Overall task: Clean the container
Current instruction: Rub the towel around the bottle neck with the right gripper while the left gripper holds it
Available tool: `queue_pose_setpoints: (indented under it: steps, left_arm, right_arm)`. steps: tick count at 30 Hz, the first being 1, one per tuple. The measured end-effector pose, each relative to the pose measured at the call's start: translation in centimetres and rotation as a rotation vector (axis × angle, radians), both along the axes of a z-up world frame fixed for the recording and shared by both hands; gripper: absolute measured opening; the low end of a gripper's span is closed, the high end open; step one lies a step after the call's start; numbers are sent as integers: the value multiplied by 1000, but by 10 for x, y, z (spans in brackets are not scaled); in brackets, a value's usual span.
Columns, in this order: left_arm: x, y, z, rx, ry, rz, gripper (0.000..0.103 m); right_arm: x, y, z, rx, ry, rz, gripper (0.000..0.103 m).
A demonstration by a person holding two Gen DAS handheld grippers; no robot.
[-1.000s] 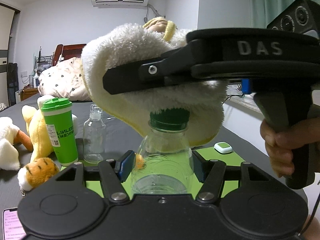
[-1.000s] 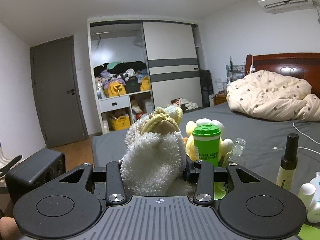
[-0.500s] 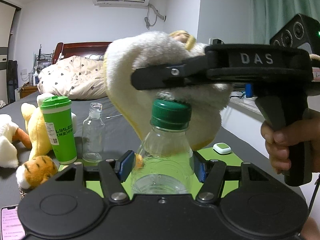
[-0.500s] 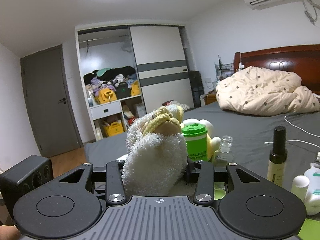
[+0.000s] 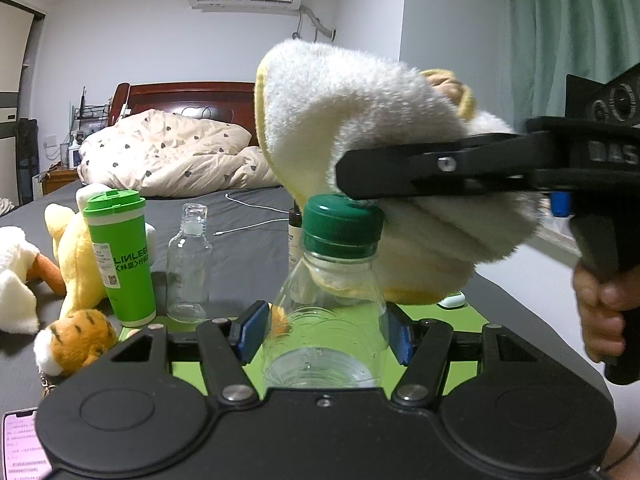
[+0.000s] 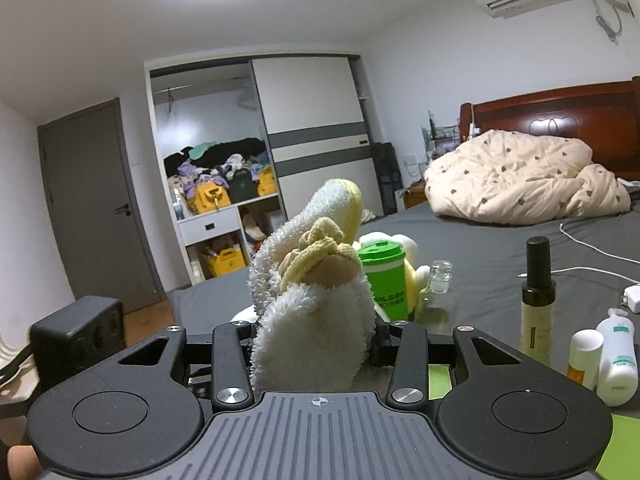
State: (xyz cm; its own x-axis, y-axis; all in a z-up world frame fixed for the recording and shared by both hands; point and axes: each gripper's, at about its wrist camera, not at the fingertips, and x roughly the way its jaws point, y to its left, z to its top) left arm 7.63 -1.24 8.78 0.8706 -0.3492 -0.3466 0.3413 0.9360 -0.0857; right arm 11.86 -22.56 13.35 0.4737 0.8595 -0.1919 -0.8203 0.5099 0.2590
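A clear plastic bottle [image 5: 324, 320] with a green cap [image 5: 340, 222] stands upright between the blue pads of my left gripper [image 5: 322, 330], which is shut on it. My right gripper [image 6: 314, 344] is shut on a fluffy white cloth with yellow trim [image 6: 316, 312]. In the left wrist view that cloth [image 5: 360, 152] hangs over the bottle's right shoulder and presses against the cap's right side, with the right gripper's black finger [image 5: 420, 174] across it. A hand [image 5: 600, 304] holds the right gripper's handle at the far right.
A green lidded cup [image 5: 120, 260], a small empty glass bottle [image 5: 188, 264] and plush toys [image 5: 72, 264] stand left of the bottle on a dark bedsheet. A green mat [image 5: 452, 320] lies under it. A dark-capped bottle [image 6: 538, 300], white tubes [image 6: 616, 360] and a black speaker [image 6: 76, 340] are near.
The right gripper has carried the cloth to the right across the bottle top. The cap, covered a second ago, now shows fully. The bottle and left gripper have stayed still.
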Motion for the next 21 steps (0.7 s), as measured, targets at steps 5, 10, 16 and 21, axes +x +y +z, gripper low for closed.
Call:
queue_pose_setpoints:
  steps: [5,10,16,21]
  left_arm:
    - [0,0,-1,4,0,4,60]
    - [2,0,-3,13,4,14,60]
    - [0,-1,-3,21,3,8,60]
    - [1,-1,-4,19,2,7,60]
  right_arm:
    - [-19,1,3,0,-12,38,42]
    - [-33,9,5,-6,-23,61,42]
    - [-37,19,7,11,-24,79,42]
    - [-33,31,11,9,-17,104,42]
